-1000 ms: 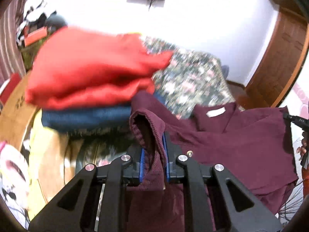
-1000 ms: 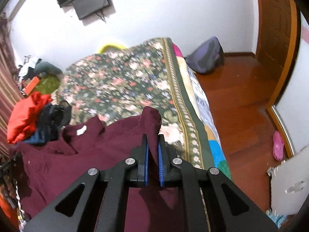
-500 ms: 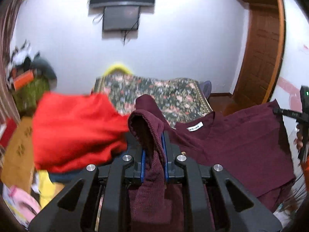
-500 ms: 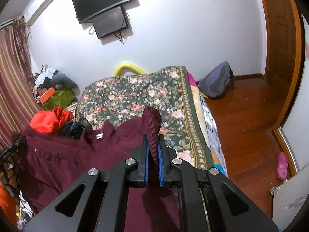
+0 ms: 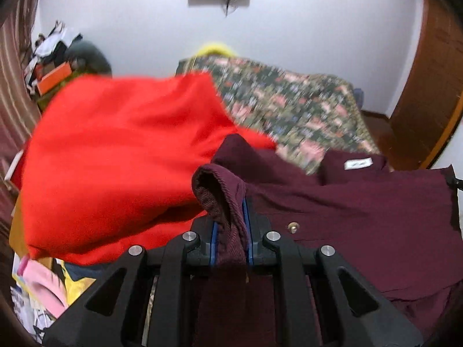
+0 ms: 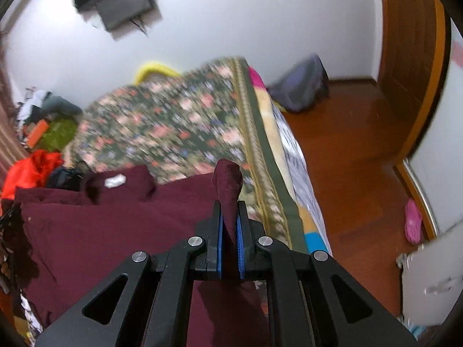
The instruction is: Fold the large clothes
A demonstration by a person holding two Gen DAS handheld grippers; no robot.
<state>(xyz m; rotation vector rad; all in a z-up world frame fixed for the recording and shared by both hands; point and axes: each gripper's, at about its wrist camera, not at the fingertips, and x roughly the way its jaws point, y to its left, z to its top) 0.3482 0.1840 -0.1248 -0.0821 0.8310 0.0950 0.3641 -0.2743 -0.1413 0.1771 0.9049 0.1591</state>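
A large maroon shirt (image 5: 361, 217) with a white neck label (image 5: 358, 164) hangs spread between my two grippers above the near end of the bed. My left gripper (image 5: 230, 228) is shut on a ribbed maroon cuff. My right gripper (image 6: 229, 225) is shut on the other corner of the maroon shirt (image 6: 115, 225). A small button (image 5: 293, 226) shows on the front. The lower part of the shirt is hidden behind the gripper bodies.
A floral bedspread (image 6: 179, 133) covers the bed. A red garment (image 5: 115, 156) lies on a pile of clothes at the left. Wooden floor (image 6: 353, 173) with a grey bag (image 6: 301, 86) and a pink shoe (image 6: 413, 221) lies right. A door (image 5: 428, 86) stands at the right.
Both grippers have tilted back down after lifting the shirt up; the views dropped from the wall and TV toward the bed. Both stay shut on the shirt.
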